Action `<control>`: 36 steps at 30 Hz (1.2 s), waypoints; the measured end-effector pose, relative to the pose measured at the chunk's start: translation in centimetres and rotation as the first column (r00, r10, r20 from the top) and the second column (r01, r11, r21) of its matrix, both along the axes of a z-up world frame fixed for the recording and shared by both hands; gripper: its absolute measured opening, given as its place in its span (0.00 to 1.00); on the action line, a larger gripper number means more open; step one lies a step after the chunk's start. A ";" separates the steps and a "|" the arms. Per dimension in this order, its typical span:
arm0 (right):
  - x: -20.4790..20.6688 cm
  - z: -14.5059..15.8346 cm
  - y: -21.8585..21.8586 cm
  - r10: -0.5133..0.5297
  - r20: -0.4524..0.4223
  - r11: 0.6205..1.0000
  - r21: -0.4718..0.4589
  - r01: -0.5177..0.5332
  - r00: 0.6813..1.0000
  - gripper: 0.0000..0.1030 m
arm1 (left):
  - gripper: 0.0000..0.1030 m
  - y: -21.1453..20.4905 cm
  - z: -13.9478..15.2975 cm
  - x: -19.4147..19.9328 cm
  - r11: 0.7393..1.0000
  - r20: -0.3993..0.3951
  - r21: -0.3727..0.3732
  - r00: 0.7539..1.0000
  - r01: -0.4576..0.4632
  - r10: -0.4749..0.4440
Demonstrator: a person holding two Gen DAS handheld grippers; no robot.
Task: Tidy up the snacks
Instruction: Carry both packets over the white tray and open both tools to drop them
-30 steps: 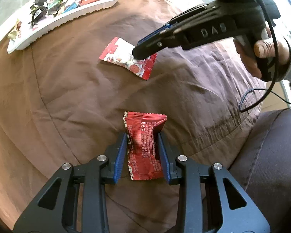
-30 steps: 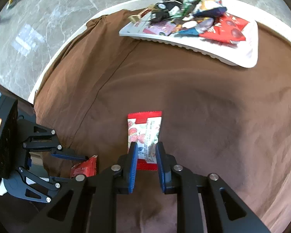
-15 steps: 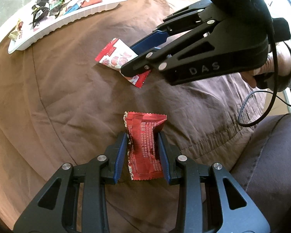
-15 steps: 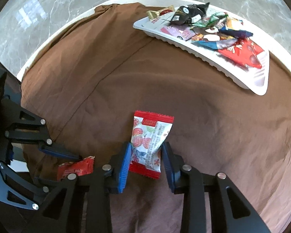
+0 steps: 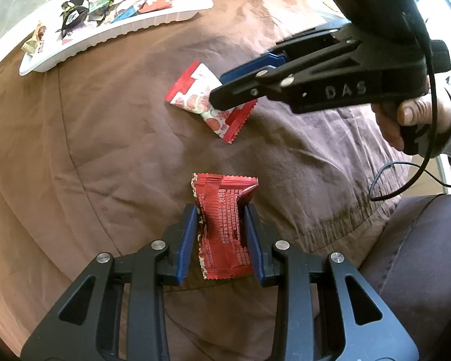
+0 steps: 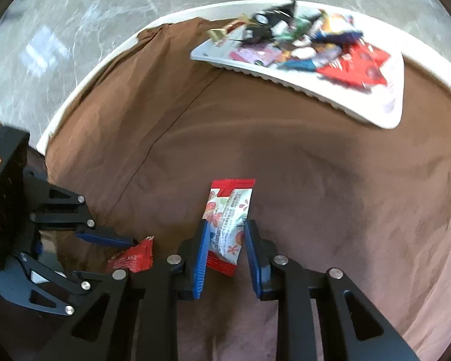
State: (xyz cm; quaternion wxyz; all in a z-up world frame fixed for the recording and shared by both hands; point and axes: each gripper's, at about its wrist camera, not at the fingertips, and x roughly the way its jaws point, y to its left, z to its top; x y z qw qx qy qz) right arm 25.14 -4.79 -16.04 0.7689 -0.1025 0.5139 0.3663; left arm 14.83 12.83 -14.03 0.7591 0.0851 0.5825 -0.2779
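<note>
The left gripper (image 5: pixel 221 240) was clamped on a red snack packet (image 5: pixel 224 225), its pads pressed into the wrapper's sides. The right gripper (image 6: pixel 227 252) was closing around a white-and-red snack packet (image 6: pixel 228 225); pad contact could not be confirmed. Both packets lay on the brown cloth (image 5: pixel 105 150), well short of the white tray (image 6: pixel 360 111) of assorted snacks at the cloth's far edge.

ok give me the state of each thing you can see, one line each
red snack packet: pinched in the left gripper, lengthwise.
white strawberry-print packet: between the closing jaws of the right gripper.
white tray: on the brown cloth, piled with wrapped snacks.
</note>
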 end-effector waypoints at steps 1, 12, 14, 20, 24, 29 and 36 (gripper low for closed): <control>-0.2 0.0 0.5 0.002 0.024 1.000 -0.027 -0.001 1.000 0.27 | 0.29 -0.1 -0.2 0.1 1.000 0.001 0.001 1.000 0.001 -0.001; -0.4 -0.9 1.1 -0.032 0.040 0.995 -0.095 0.035 0.999 0.66 | 0.29 -0.8 -0.7 0.4 1.000 -0.002 0.006 1.000 -0.020 0.020; -0.3 -0.9 1.1 -0.037 0.032 0.995 -0.094 0.040 0.999 0.66 | 0.29 -0.8 -0.8 0.4 1.000 0.002 0.007 1.000 -0.025 0.025; 0.0 -0.8 1.3 -0.050 0.047 0.991 -0.125 0.056 0.998 0.51 | 0.29 -0.8 -0.8 0.4 1.000 0.010 0.008 1.000 -0.029 0.029; 0.4 -0.8 1.0 -0.059 0.051 0.991 -0.116 0.064 0.997 0.34 | 0.29 -1.0 -0.8 0.3 1.000 0.021 0.017 1.000 -0.021 0.021; 0.5 -0.6 0.1 -0.064 0.026 0.996 -0.064 0.066 0.998 0.31 | 0.25 -1.3 -0.8 0.5 0.999 0.032 0.001 0.999 -0.041 0.041; -0.3 0.4 -1.1 -0.077 0.007 0.997 -0.004 0.077 0.997 0.31 | 0.24 -0.4 -0.1 1.2 0.996 0.034 -0.048 0.996 -0.078 0.080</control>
